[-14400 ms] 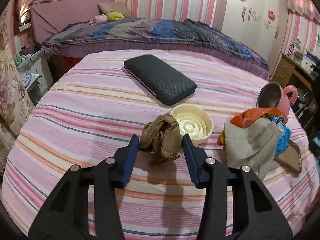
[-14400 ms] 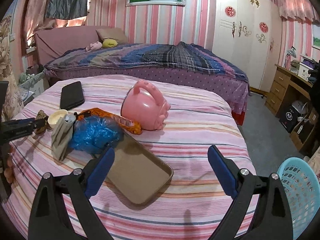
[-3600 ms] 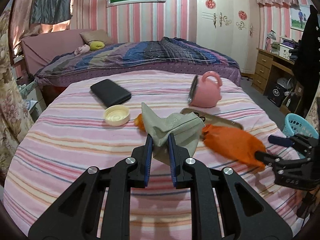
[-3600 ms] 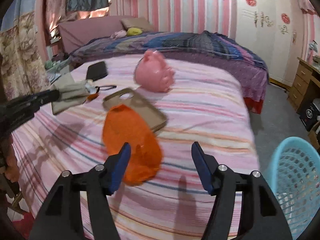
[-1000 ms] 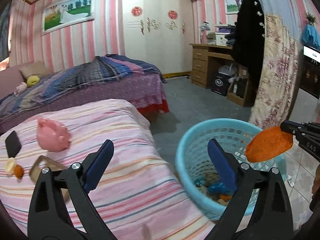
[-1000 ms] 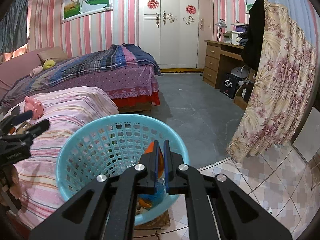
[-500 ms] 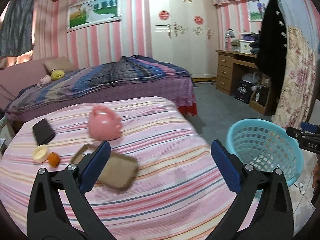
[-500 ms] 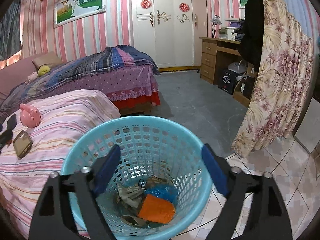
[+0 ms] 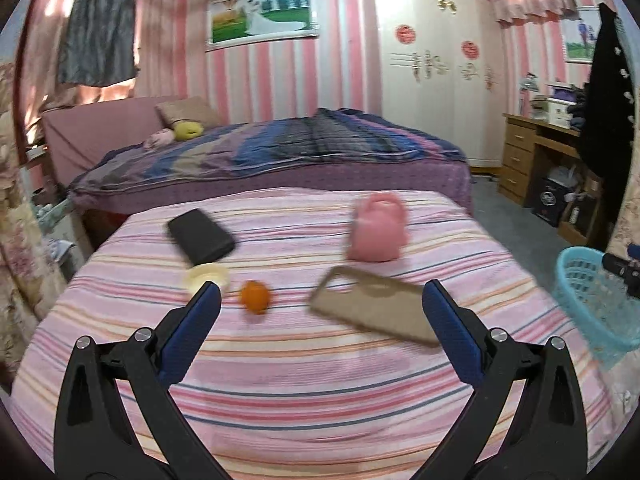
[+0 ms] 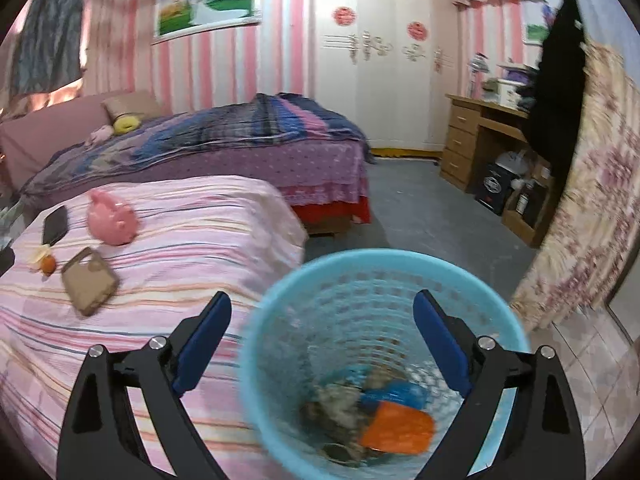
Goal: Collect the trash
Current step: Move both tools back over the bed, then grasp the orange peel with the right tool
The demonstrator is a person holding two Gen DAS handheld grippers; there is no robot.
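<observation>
**Orange wrapper in the basket, both tongs empty**

The right tongs point(image 10: 322, 336) hung over the light blue basket point(image 10: 276, 300), which stood on the floor just off the near right corner of the striped bed point(image 10: 192, 248). Their jaws had just been opening and stood wide apart, with nothing between them. At the bottom of the basket lay the orange wrapper point(image 10: 398, 426), beside a blue scrap point(image 10: 396, 394) and some crumpled brownish trash point(image 10: 340, 404).

The left tongs point(image 9: 320, 322) were over the near edge of the bed, jaws spread wide and holding nothing. On the bedspread ahead of them lay a small orange ball point(image 9: 255, 297), well inside the left half, with a cream lid point(image 9: 206, 276) just beside it on the left. A black case point(image 9: 200, 235) lay farther back toward the left edge. A tan tray point(image 9: 370, 306) sat right of the middle, and a pink cup point(image 9: 376, 234) lay on its side behind it. From this view the basket point(image 9: 592, 300) showed past the bed's right edge, with the tips of the right tongs point(image 9: 624, 266) above its rim.
</observation>
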